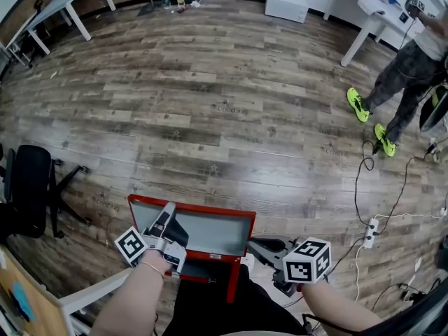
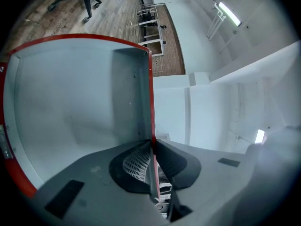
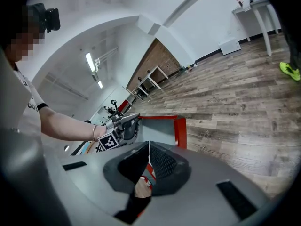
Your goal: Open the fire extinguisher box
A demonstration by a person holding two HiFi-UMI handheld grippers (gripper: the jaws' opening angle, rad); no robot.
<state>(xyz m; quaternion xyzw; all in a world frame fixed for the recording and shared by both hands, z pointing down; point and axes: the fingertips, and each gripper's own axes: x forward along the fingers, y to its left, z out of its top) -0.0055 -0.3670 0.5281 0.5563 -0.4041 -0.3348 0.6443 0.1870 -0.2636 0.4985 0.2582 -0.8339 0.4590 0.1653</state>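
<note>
The fire extinguisher box [image 1: 210, 268] is red and stands low at the bottom centre of the head view. Its door [image 1: 213, 233], red-rimmed with a grey inner face, is swung open. My left gripper [image 1: 166, 214] reaches onto the door's left part. In the left gripper view, my left gripper [image 2: 151, 147] is shut on the door's thin red edge [image 2: 151, 98], with the grey inner face [image 2: 70, 107] to the left. My right gripper [image 1: 257, 244] hovers just right of the door. It is shut [image 3: 149, 155] with nothing between its jaws. The right gripper view also shows the door [image 3: 160, 133] and the left gripper [image 3: 124, 126].
A black office chair [image 1: 31, 187] stands to the left. A person with neon shoes [image 1: 367, 107] stands at the right, near cables and a power strip [image 1: 369, 233]. White tables [image 1: 63, 5] [image 1: 364, 19] line the far corners. The wood floor [image 1: 210, 96] stretches ahead.
</note>
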